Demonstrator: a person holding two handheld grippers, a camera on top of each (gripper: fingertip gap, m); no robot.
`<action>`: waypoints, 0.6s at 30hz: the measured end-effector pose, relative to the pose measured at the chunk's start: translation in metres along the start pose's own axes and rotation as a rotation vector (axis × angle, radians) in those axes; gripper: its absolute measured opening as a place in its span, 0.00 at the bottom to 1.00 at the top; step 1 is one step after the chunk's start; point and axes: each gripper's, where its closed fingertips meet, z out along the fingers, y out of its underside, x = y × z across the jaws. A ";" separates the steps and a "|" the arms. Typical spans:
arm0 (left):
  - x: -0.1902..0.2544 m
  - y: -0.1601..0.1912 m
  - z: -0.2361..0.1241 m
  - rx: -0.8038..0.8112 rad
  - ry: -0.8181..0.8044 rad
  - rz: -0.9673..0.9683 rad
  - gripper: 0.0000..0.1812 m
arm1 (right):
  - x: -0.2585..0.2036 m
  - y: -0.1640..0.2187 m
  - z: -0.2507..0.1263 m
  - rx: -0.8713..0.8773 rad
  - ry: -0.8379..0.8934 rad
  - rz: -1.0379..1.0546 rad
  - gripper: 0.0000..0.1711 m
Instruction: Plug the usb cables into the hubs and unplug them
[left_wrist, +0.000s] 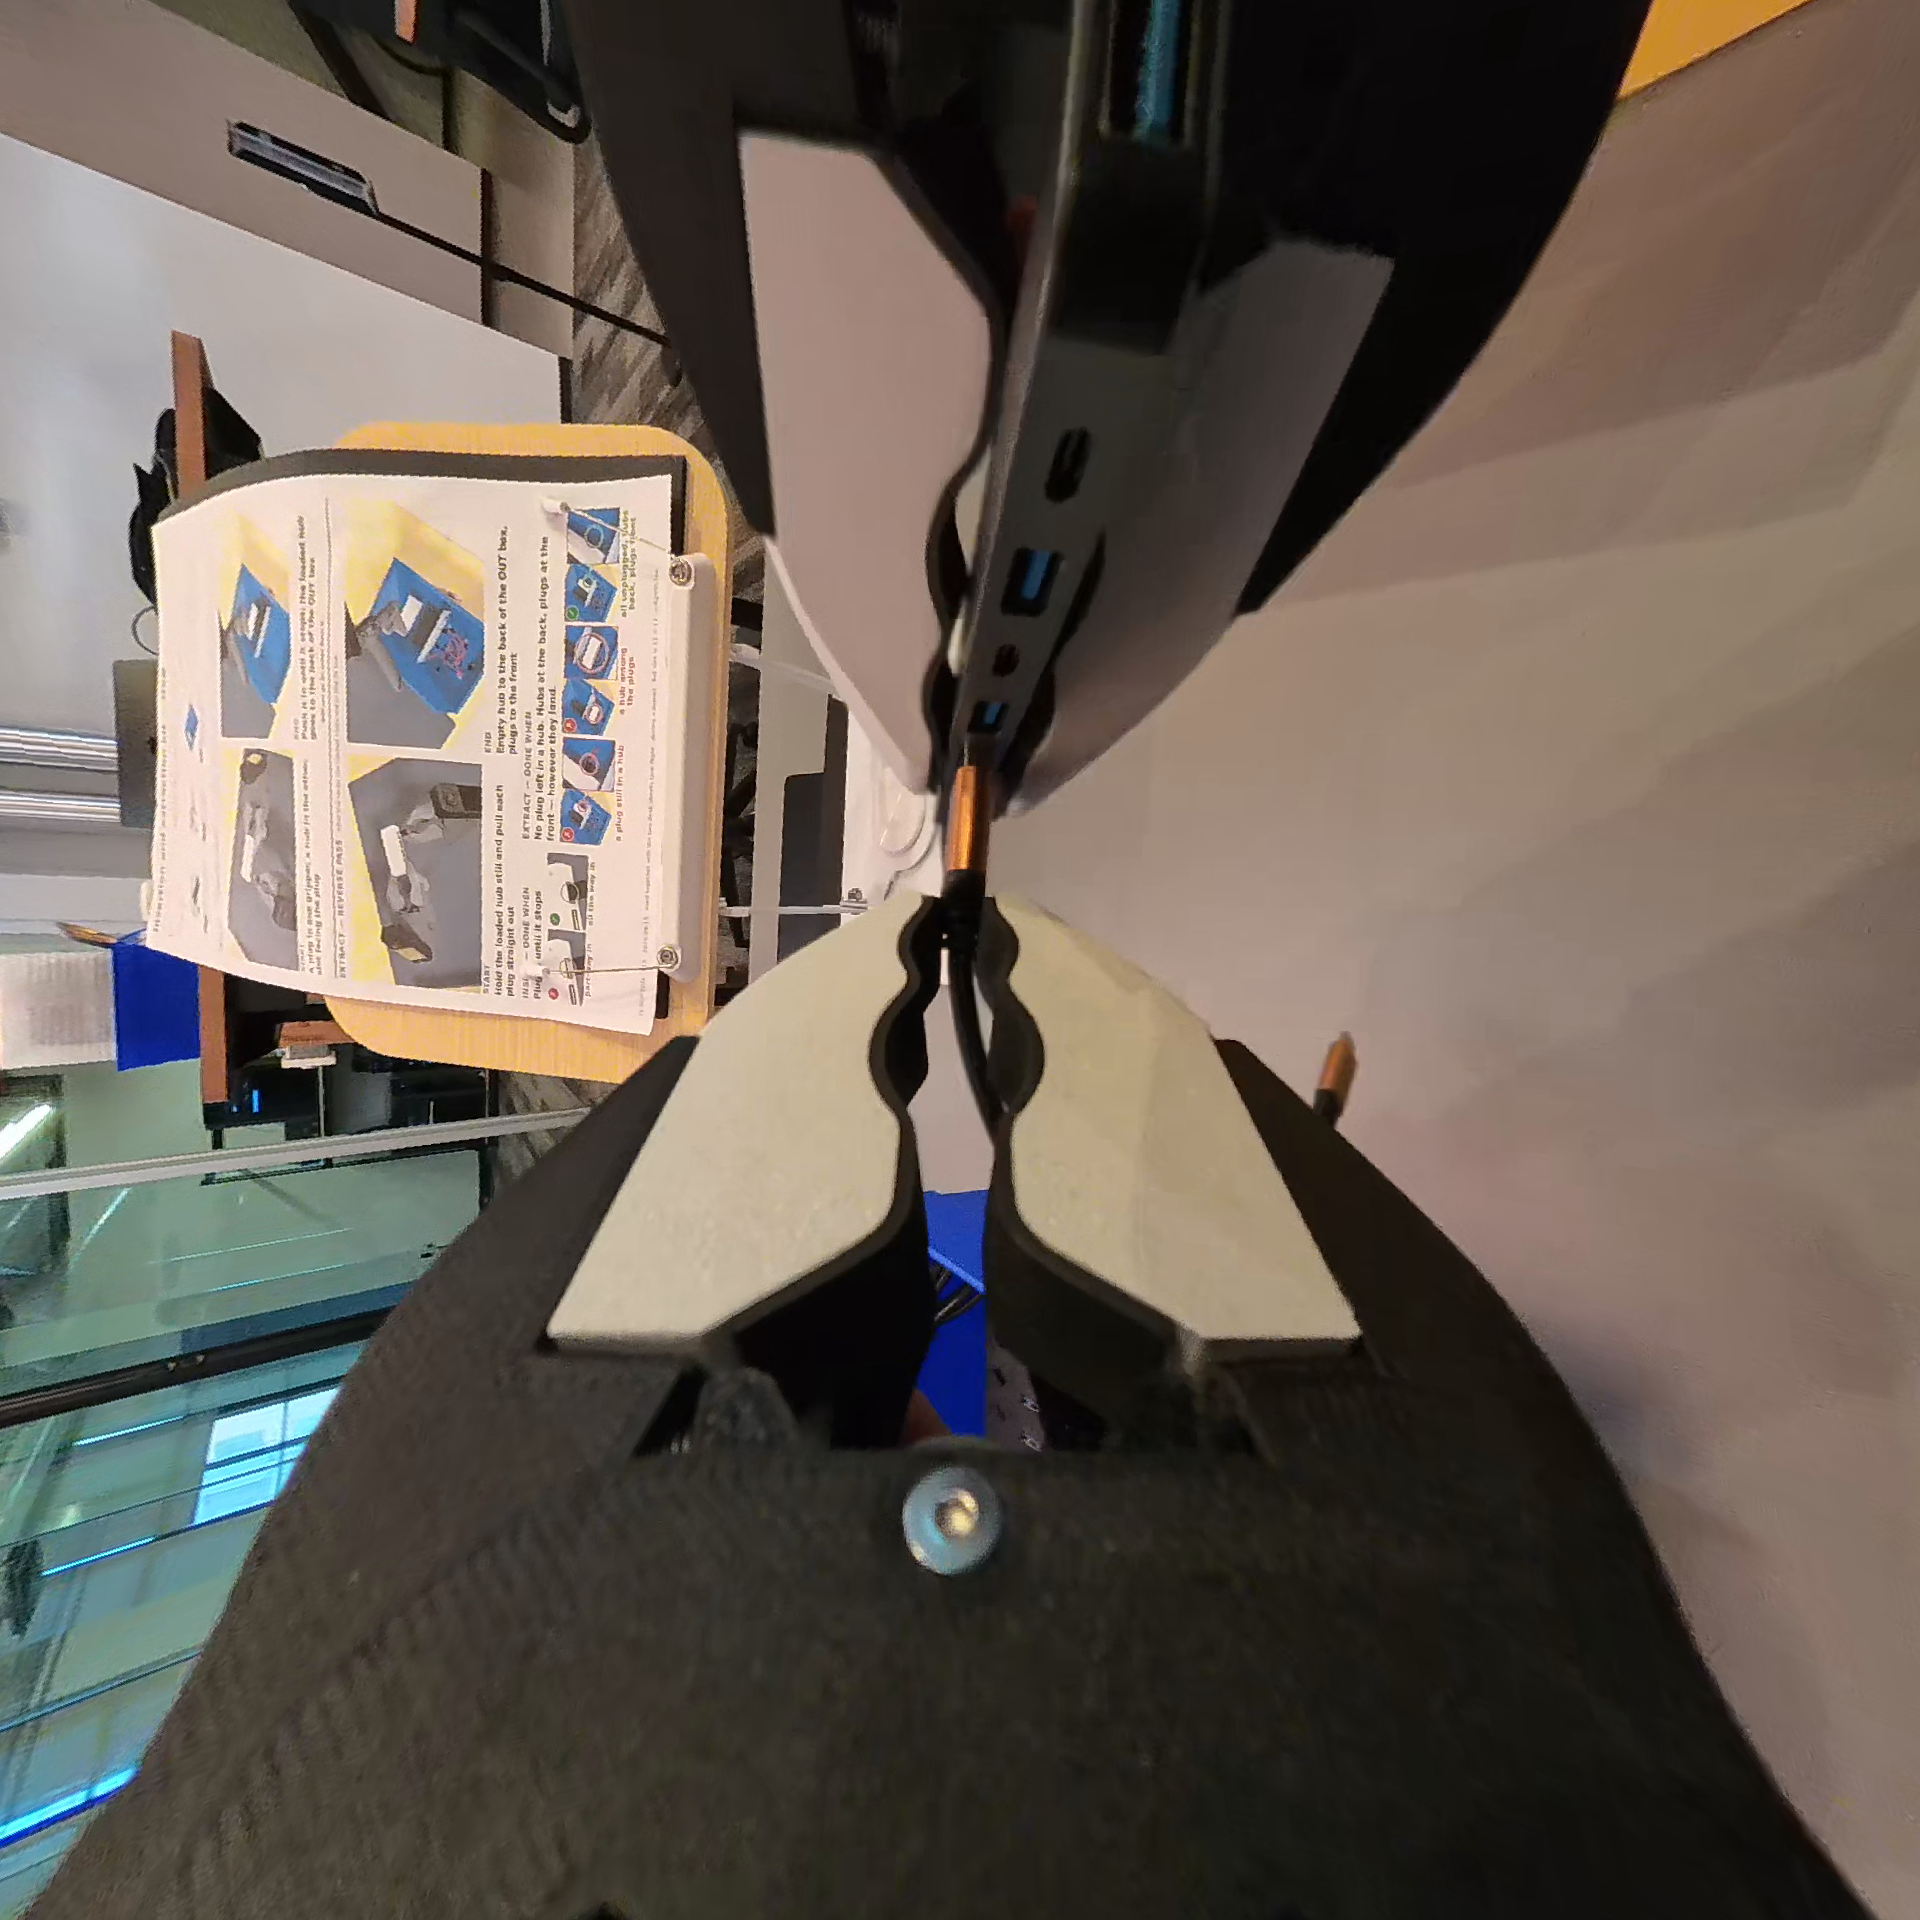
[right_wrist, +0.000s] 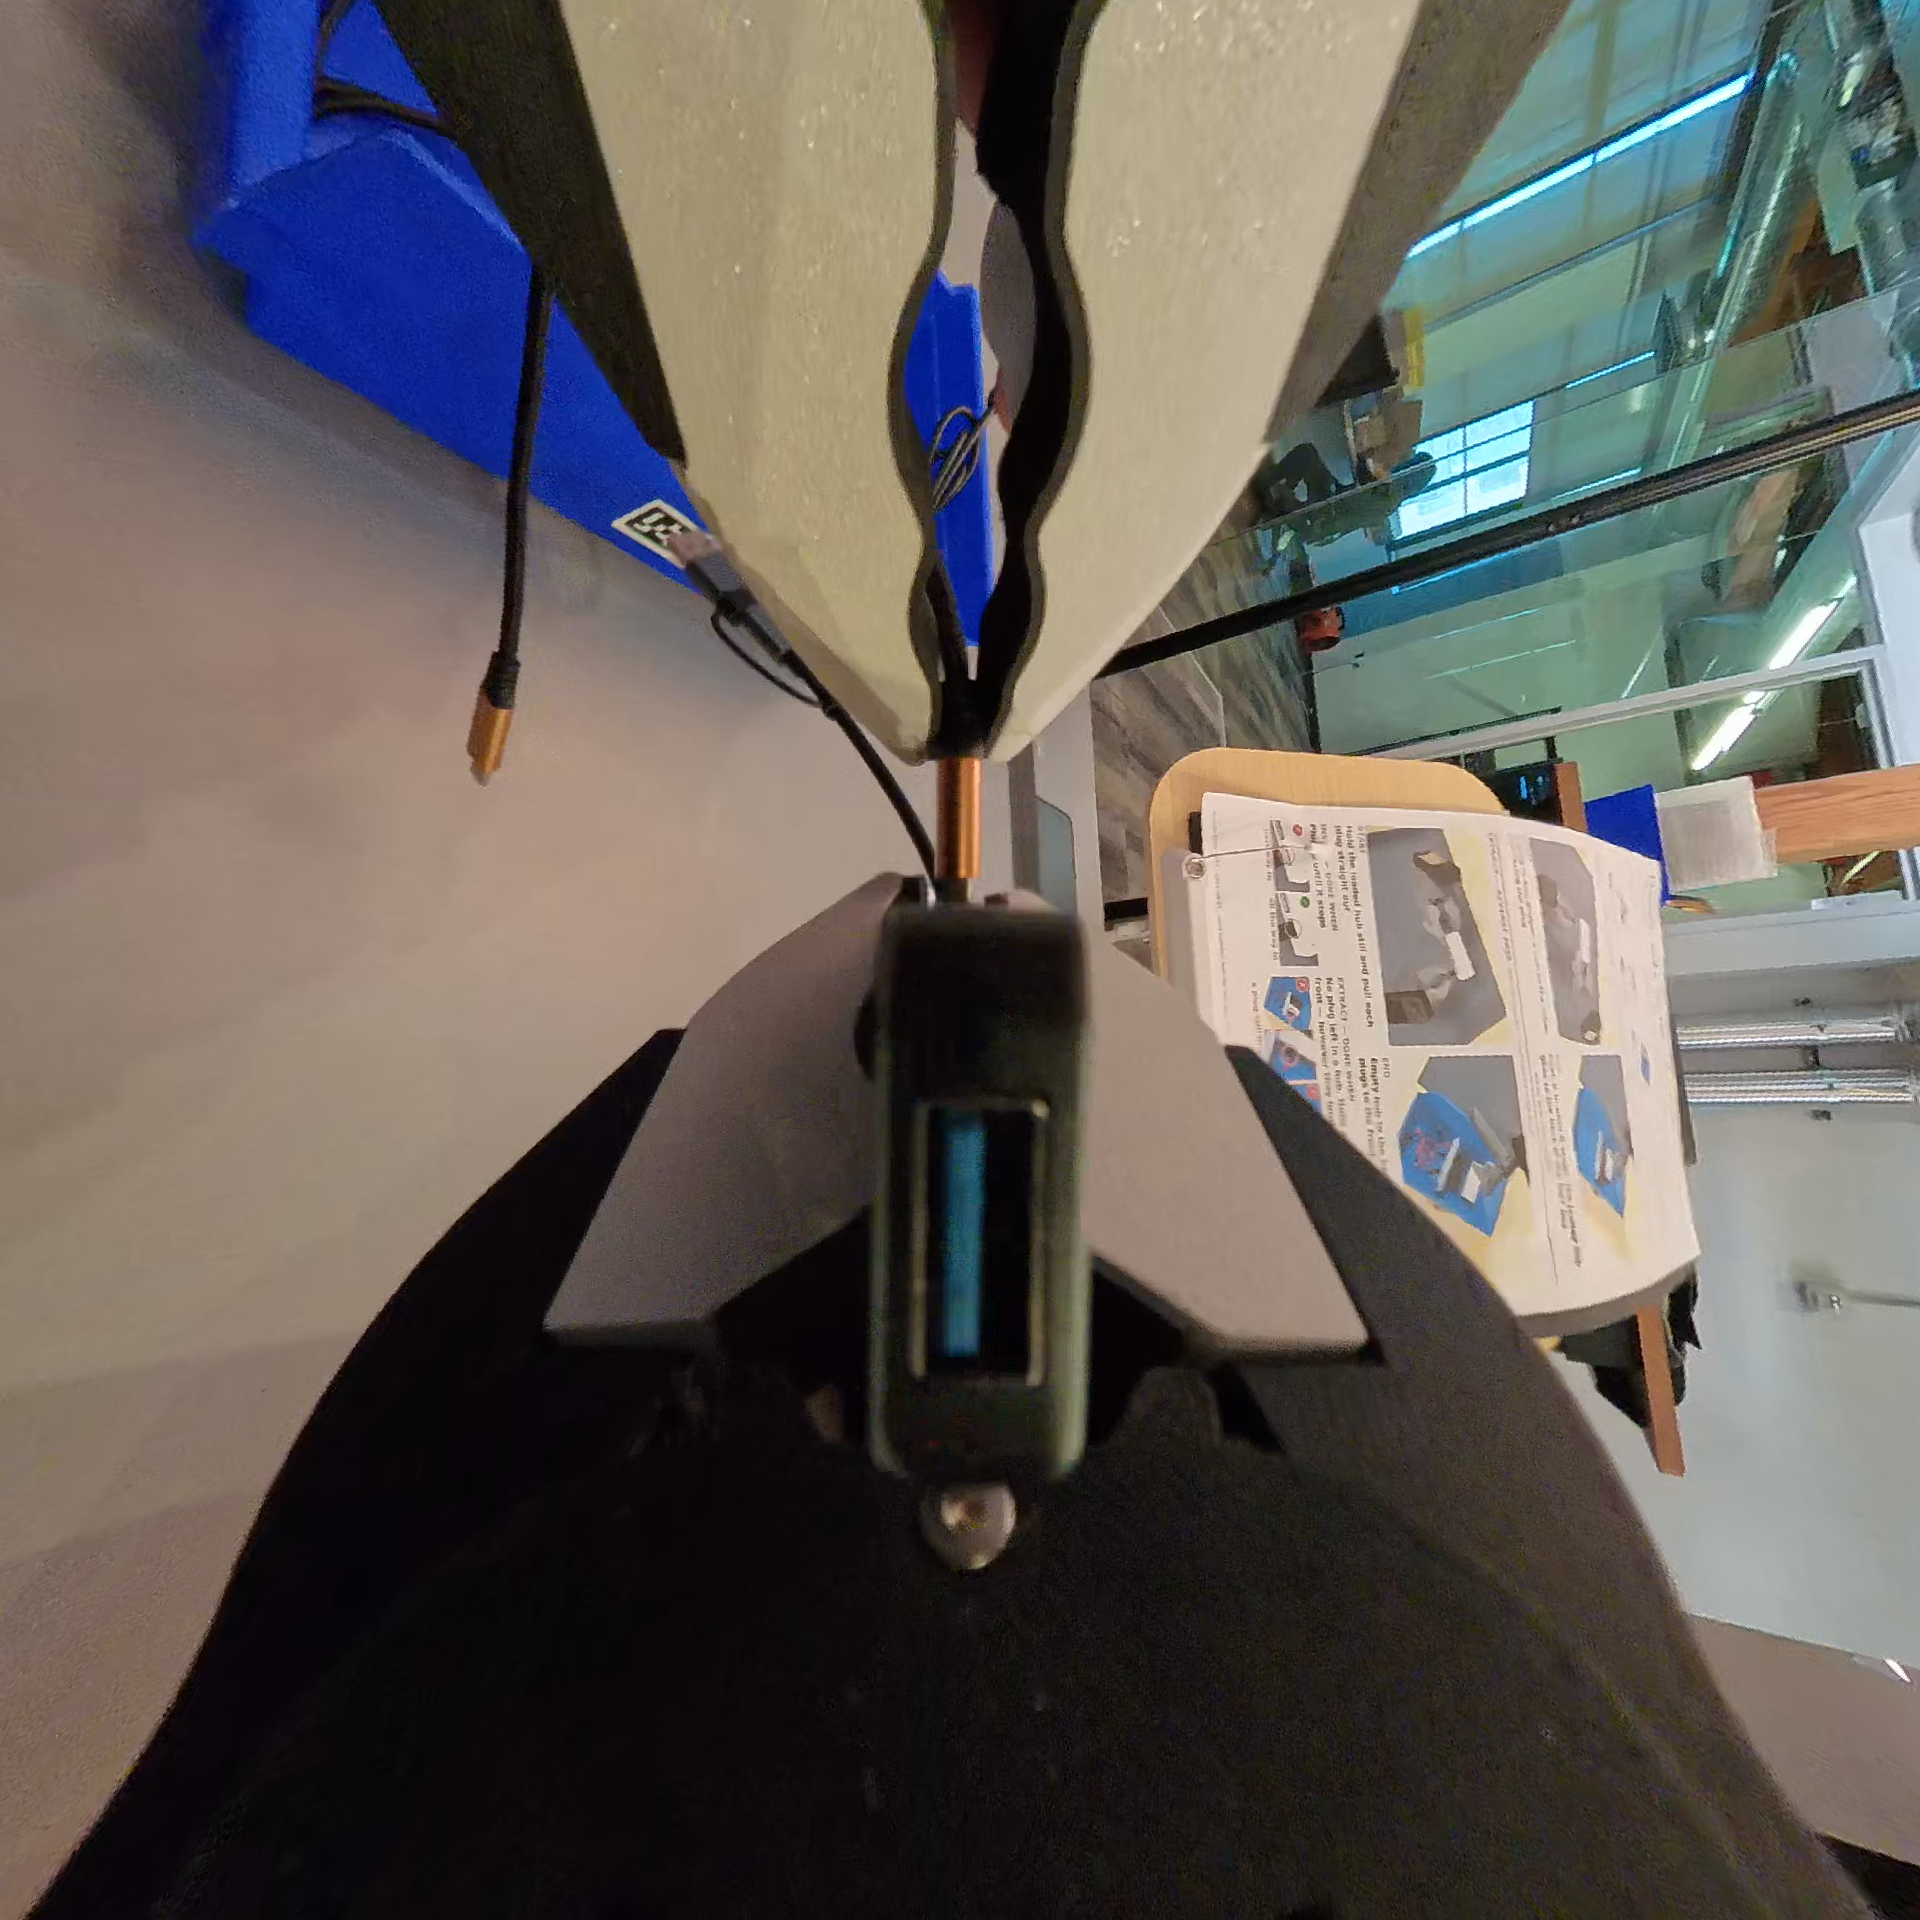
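Observation:
My left gripper (left_wrist: 951, 914) is shut on a black cable (left_wrist: 966, 1029) just behind its orange plug (left_wrist: 964, 826). My right gripper (right_wrist: 971, 914) is shut on a dark hub (right_wrist: 977, 1195) with blue ports. The two grippers face each other tip to tip above the grey table. The plug (right_wrist: 958, 821) stands in line with the hub's far end and touches it; its metal tip is hidden. In the left wrist view the hub (left_wrist: 1049, 582) runs up into the right gripper (left_wrist: 961, 764). In the right wrist view the left gripper (right_wrist: 961, 738) comes in from the top.
A second orange plug (right_wrist: 488, 732) on a black cable and a grey plug (right_wrist: 717, 571) lie loose near a blue box (right_wrist: 416, 281). The loose orange plug also shows in the left wrist view (left_wrist: 1333, 1075). A printed sheet on a stand (left_wrist: 416, 748) sits behind the grey table (left_wrist: 1558, 935). The tips of both grippers are at nearly the same place.

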 end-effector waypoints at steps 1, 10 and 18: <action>0.000 0.001 0.001 -0.008 0.003 -0.010 0.03 | -0.002 0.000 0.001 -0.001 -0.007 0.007 0.07; -0.008 0.008 0.004 0.071 0.018 -0.074 0.05 | 0.002 0.004 0.005 0.018 -0.006 0.090 0.06; -0.071 0.143 -0.040 -0.175 -0.102 -0.329 0.15 | 0.019 0.032 -0.006 -0.014 0.043 0.168 0.06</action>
